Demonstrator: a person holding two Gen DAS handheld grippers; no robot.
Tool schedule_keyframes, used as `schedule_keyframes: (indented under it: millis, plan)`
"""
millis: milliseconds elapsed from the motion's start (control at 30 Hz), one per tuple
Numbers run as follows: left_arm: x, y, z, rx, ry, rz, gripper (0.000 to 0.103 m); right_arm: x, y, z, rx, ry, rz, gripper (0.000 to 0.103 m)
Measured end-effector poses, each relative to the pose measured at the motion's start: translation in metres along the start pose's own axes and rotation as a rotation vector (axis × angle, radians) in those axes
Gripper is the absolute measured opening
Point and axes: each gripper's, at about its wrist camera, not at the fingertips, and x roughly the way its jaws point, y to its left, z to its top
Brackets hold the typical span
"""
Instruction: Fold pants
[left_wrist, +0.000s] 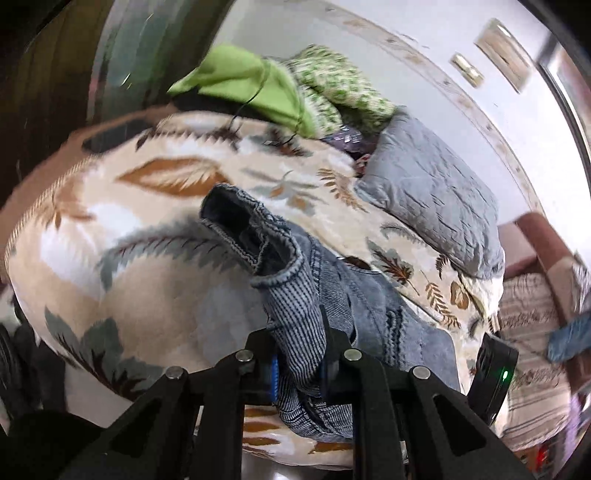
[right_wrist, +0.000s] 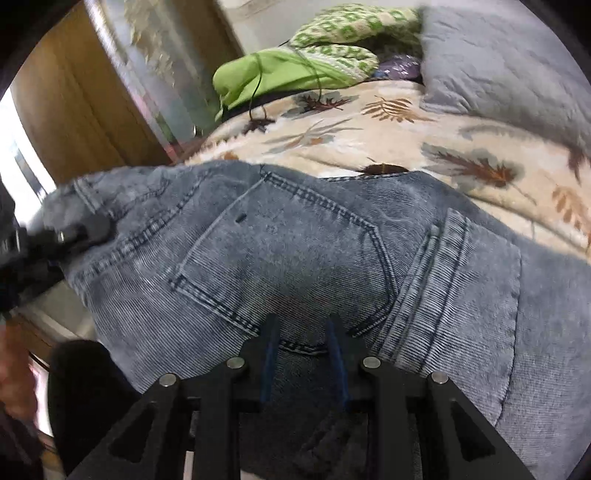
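Observation:
Blue-grey denim pants (right_wrist: 295, 236) lie on a bed, back pocket up. In the left wrist view a bunched strip of the pants (left_wrist: 295, 332) runs up between my left gripper's (left_wrist: 299, 332) fingers, which are shut on it, and a hem opening (left_wrist: 240, 221) hangs beyond, lifted off the cover. The left gripper (right_wrist: 79, 230) shows at the left of the right wrist view, holding the pants' far edge. My right gripper (right_wrist: 303, 332) sits low over the seat below the pocket, its blue pads (right_wrist: 267, 365) narrowly apart with denim pinched between them.
The bed carries a cream leaf-print cover (left_wrist: 147, 277). A grey quilted pillow (left_wrist: 436, 199) and a heap of green clothes (left_wrist: 266, 88) lie at its far end. A wooden wardrobe (right_wrist: 74, 110) stands to the left. A hand (right_wrist: 14, 376) shows at the left edge.

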Motion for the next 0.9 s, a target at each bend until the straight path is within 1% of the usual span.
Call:
schedule_keyframes:
  millis: [67,100,200,267,400,533,567,633,733,767,833,867,900]
  plan:
    - [-0.007,-0.016,0.0,0.049,-0.016,0.002,0.016,-0.014,-0.008,0.002,0.047,-0.042,0.034,0.03]
    - [-0.011,-0.025,0.0,0.075,-0.023,0.001,0.016,-0.026,-0.015,0.004,0.073,-0.083,0.044,0.03]
    - [-0.019,-0.055,-0.003,0.157,-0.039,-0.009,0.016,-0.052,-0.037,0.008,0.156,-0.162,0.052,0.03]
    - [-0.022,-0.08,-0.006,0.216,-0.039,-0.02,0.016,-0.068,-0.059,0.009,0.237,-0.208,0.043,0.03]
    - [-0.023,-0.124,-0.014,0.304,-0.024,-0.064,0.016,-0.1,-0.107,0.002,0.418,-0.282,0.048,0.03]
    - [-0.013,-0.176,-0.024,0.383,0.017,-0.126,0.016,-0.134,-0.143,-0.007,0.517,-0.362,0.022,0.03]
    - [-0.007,-0.194,-0.029,0.41,0.031,-0.149,0.016,-0.143,-0.152,-0.011,0.543,-0.384,0.019,0.03]
    - [0.003,-0.218,-0.036,0.444,0.056,-0.179,0.016,-0.161,-0.171,-0.017,0.588,-0.425,0.007,0.03]
    - [0.029,-0.26,-0.057,0.507,0.104,-0.227,0.016,-0.19,-0.2,-0.032,0.662,-0.487,-0.032,0.03]
    - [0.036,-0.268,-0.062,0.516,0.121,-0.234,0.016,-0.198,-0.209,-0.038,0.687,-0.501,-0.038,0.029]
    - [0.062,-0.283,-0.08,0.538,0.204,-0.262,0.016,-0.212,-0.228,-0.05,0.751,-0.528,-0.05,0.029]
    - [0.079,-0.288,-0.092,0.543,0.268,-0.278,0.017,-0.216,-0.235,-0.055,0.773,-0.533,-0.056,0.029]
    - [0.09,-0.289,-0.099,0.545,0.312,-0.285,0.017,-0.219,-0.24,-0.059,0.793,-0.535,-0.064,0.029]
